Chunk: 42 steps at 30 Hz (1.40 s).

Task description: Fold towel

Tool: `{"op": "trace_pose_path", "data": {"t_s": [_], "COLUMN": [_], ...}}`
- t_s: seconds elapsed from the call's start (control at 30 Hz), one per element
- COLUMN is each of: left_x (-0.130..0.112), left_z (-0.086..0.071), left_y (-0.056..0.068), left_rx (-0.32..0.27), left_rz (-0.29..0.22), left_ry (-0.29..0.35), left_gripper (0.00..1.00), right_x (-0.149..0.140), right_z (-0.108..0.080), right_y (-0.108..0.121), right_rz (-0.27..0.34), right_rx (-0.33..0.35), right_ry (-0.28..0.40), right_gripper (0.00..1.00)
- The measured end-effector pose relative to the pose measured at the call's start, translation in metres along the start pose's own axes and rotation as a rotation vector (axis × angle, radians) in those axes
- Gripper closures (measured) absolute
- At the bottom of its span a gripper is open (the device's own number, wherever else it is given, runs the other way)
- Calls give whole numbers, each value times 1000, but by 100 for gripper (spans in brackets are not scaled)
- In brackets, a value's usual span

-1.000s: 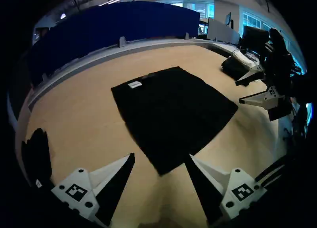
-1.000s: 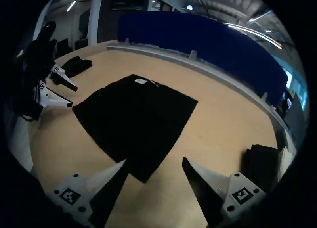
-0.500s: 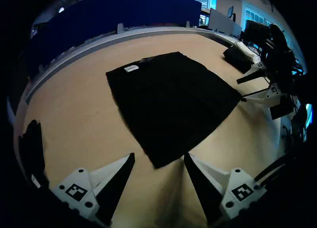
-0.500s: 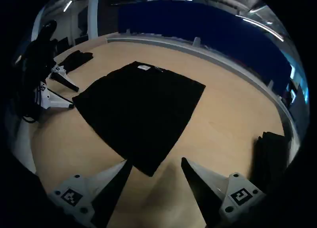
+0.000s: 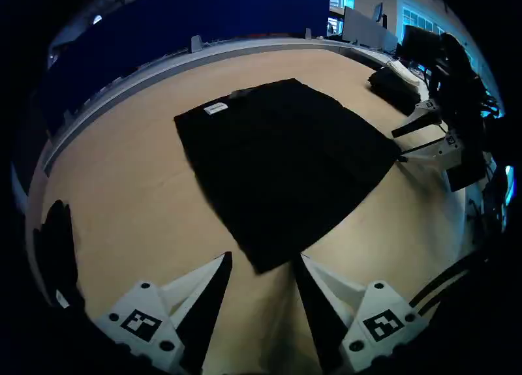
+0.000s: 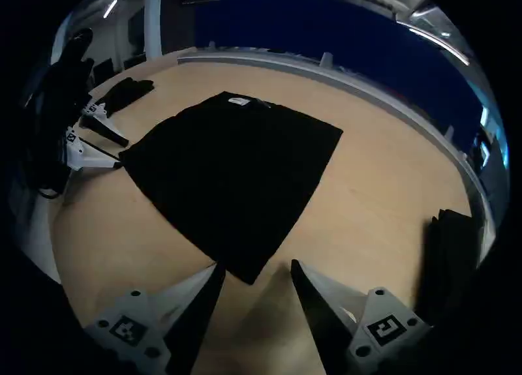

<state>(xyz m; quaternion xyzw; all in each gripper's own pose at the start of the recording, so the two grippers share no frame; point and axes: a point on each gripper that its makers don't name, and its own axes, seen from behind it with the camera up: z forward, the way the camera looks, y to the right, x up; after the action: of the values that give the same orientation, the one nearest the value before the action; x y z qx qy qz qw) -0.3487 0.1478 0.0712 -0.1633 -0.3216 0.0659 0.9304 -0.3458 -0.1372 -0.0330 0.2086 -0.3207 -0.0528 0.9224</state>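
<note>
A black towel lies flat on the wooden table, with a white label near its far edge. In the left gripper view, my left gripper is open and one near corner of the towel lies between its fingertips. My right gripper shows at the far right, at the towel's other near corner. In the right gripper view, the towel spreads ahead and a corner sits between the fingertips of the open right gripper. The left gripper appears at the left edge of the towel.
A blue partition runs along the table's far edge. A dark folded stack lies at the left, also seen as the dark stack. Another dark pile rests beyond the right gripper. Bare wood surrounds the towel.
Both grippers have come in low toward the towel's near corners, and each pair of fingers has narrowed slightly around its corner. The towel has not moved.
</note>
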Motion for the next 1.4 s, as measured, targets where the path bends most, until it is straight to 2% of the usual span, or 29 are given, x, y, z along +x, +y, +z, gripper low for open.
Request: {"op": "trace_pose_path", "data": {"t_s": [0.17, 0.33, 0.4, 0.47, 0.67, 0.73, 0.87, 0.97, 1.17, 1.4], "left_x": [0, 0, -1, -1, -2, -2, -2, -1, 1, 8], "left_z": [-1, 0, 0, 0, 1, 1, 0, -1, -3, -9], "left_y": [4, 8, 8, 8, 8, 7, 5, 7, 8, 4], "left_rx": [2, 2, 5, 9, 8, 9, 9, -2, -12, -7], "left_rz": [4, 4, 2, 0, -6, -10, -15, -21, -39, -58], "left_ry": [-8, -15, -17, -20, -22, -24, -25, -27, -21, -12], "left_gripper": [45, 51, 60, 75, 80, 83, 89, 89, 90, 90], "right_x": [-2, -2, -3, -2, -2, -1, 1, 4, 6, 22], "right_z": [-1, -3, -3, -3, -2, -1, -1, -1, -2, -6], "right_y": [-2, -5, -7, -8, -9, -9, -9, -9, -7, -4], "right_rz": [10, 9, 8, 10, 19, 26, 34, 32, 22, 49], "right_rx": [9, 26, 33, 40, 41, 43, 47, 43, 44, 56], "right_ry": [-2, -6, -9, -12, -20, -22, -19, -13, -14, 19], "right_gripper": [28, 38, 44, 49, 74, 79, 83, 88, 88, 88]}}
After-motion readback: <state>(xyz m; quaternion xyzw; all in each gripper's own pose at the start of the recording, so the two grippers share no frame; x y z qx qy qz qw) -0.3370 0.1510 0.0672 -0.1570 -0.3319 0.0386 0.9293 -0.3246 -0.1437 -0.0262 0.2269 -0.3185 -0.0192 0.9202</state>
